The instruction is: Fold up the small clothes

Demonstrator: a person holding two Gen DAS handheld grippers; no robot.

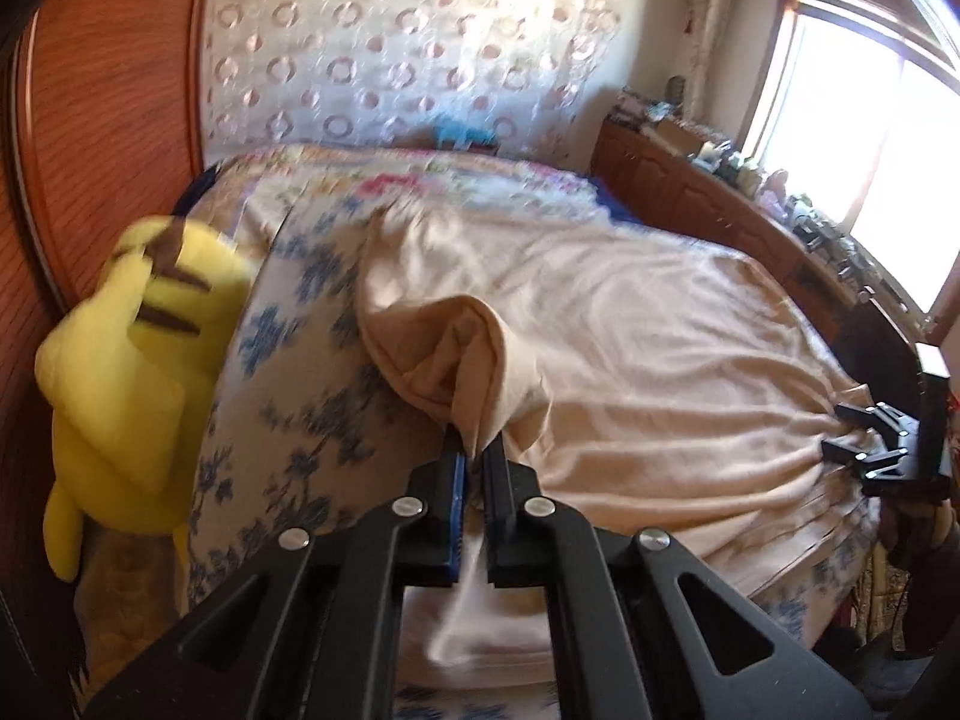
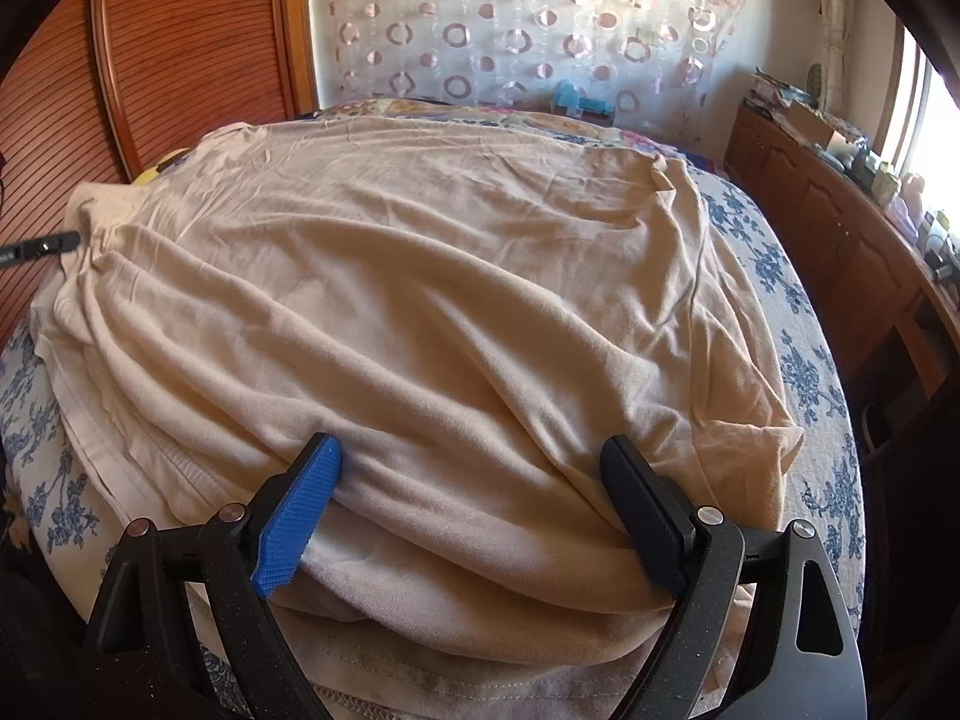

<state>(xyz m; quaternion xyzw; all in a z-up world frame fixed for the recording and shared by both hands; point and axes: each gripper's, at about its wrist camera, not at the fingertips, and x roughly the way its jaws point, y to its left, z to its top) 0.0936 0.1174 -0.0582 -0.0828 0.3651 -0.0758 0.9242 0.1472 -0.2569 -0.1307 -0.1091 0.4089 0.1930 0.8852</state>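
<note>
Cream garment lay spread and wrinkled over the bed, not yet folded. Left hand-held gripper was clenched on its edge near the bed's side, lifting it, while the right hand-held gripper stood released astride a ridge of cloth at the near edge, so I judged the first fold only beginning.

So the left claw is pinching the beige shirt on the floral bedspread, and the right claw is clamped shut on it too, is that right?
Not quite. The left claw does pinch the beige shirt on the floral bedspread, but the right claw is open: the right wrist view shows its fingers spread wide apart, with the cloth bunched between them.
</note>
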